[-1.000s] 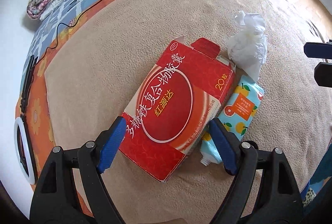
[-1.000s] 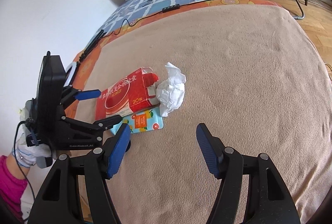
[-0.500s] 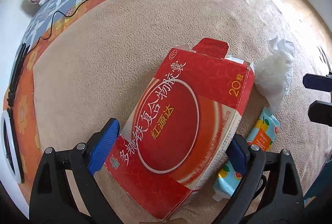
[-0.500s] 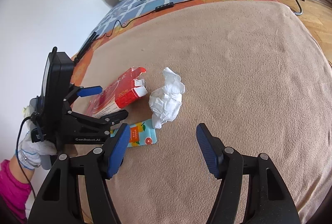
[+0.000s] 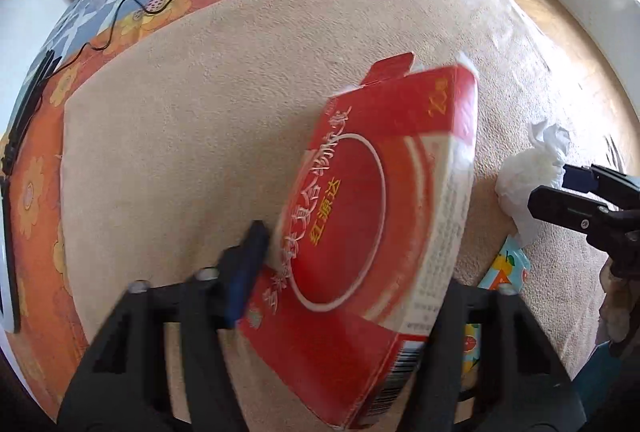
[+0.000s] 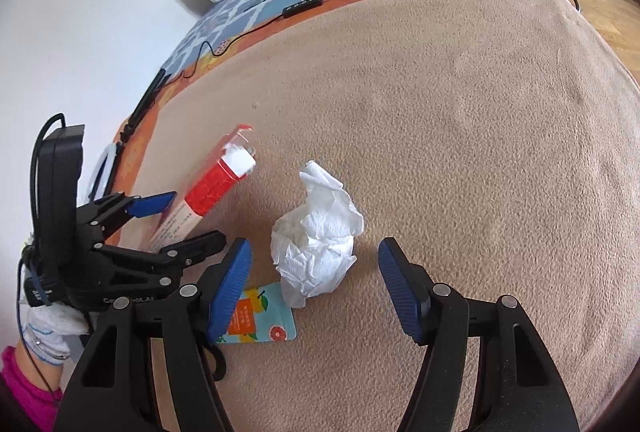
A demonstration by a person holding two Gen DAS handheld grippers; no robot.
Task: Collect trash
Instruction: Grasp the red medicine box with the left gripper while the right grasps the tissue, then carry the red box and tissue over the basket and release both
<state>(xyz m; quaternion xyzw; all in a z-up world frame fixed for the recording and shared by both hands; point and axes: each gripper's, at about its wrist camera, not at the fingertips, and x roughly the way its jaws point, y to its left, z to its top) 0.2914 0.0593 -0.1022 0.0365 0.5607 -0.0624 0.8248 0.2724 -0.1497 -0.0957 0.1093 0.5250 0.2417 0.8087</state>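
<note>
A wide bed spread with a tan fleece blanket [image 6: 460, 103] carries the litter being cleared by a person working a hand-held two-finger tool in each hand. The largest piece, a flat red cardboard medicine box with white lettering and a torn-open end flap [image 5: 384, 216], stands tipped up on edge between the fingers of the left tool [image 5: 344, 272], whose jaws are closing across the box's narrow width; its long axis runs away from that tool, flap end farthest. From the right wrist view the blue pads sit on both faces of the box, so it appears gripped.

Next in size, a crumpled white paper tissue [image 6: 316, 232] lies on the blanket directly ahead of the right tool [image 6: 316, 288], centred in the gap between its fingers but just beyond their tips. That tool stands about half open and holds nothing. The right hand is plainly the nearer one to the tissue; a short push forward and down should bracket it.

Smallest, a flat light-blue sachet printed with oranges [image 6: 260, 316] lies on the blanket touching the tissue's near edge, partly under the right tool's left finger.
</note>
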